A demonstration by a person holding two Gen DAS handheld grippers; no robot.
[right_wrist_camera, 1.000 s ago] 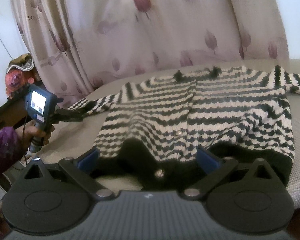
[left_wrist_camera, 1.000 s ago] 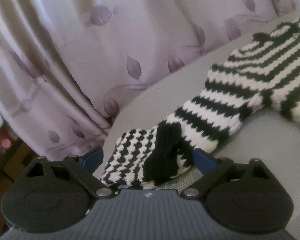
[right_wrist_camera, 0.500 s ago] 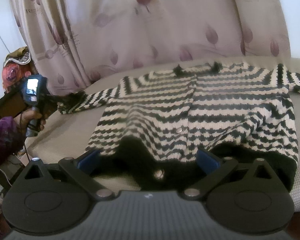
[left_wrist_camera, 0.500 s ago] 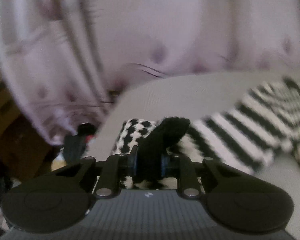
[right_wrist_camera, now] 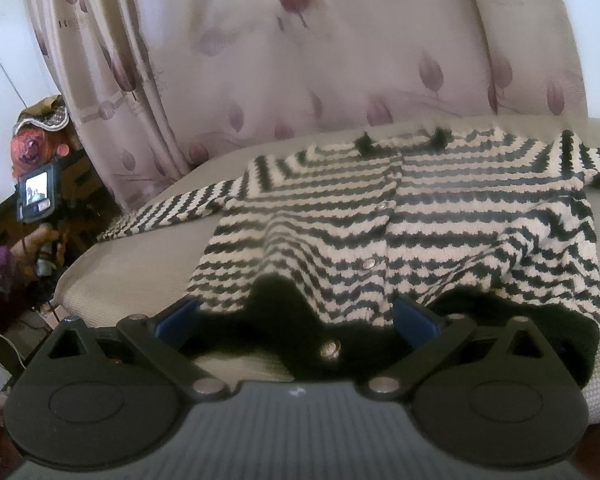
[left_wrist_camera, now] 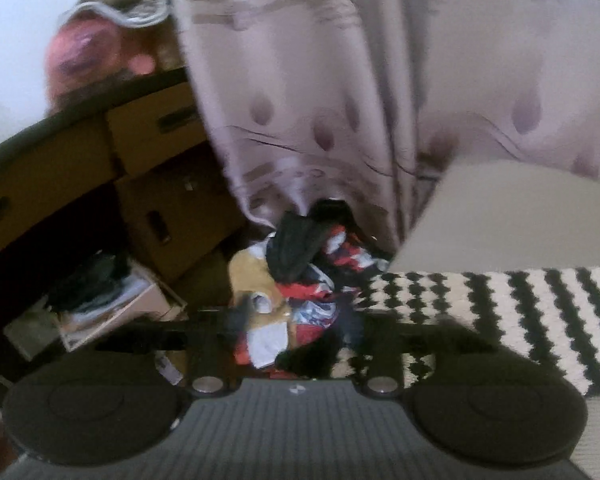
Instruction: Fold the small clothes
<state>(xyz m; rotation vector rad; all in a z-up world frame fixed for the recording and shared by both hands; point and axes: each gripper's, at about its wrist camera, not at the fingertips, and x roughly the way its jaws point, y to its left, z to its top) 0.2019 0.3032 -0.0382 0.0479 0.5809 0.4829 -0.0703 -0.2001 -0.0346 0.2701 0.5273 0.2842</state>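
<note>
A striped cardigan [right_wrist_camera: 400, 236] lies spread flat on the grey bed [right_wrist_camera: 140, 268], one sleeve [right_wrist_camera: 160, 220] stretched to the left edge. The right claw [right_wrist_camera: 296, 320] gapes wide over the black hem at the near edge, gripping nothing. The left claw [left_wrist_camera: 296, 332], blurred, has just been opening beside the cuff; its hold I cannot tell.

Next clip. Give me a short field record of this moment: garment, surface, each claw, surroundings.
garment: striped cardigan, spread flat, button front up
surface: grey cushion
left claw: jaws have just been opening; sleeve ends loose between them; view blurred
right claw: open, astride the black hem, pads not pressing
background: leaf-print curtain; heap of clothes on the floor
</note>
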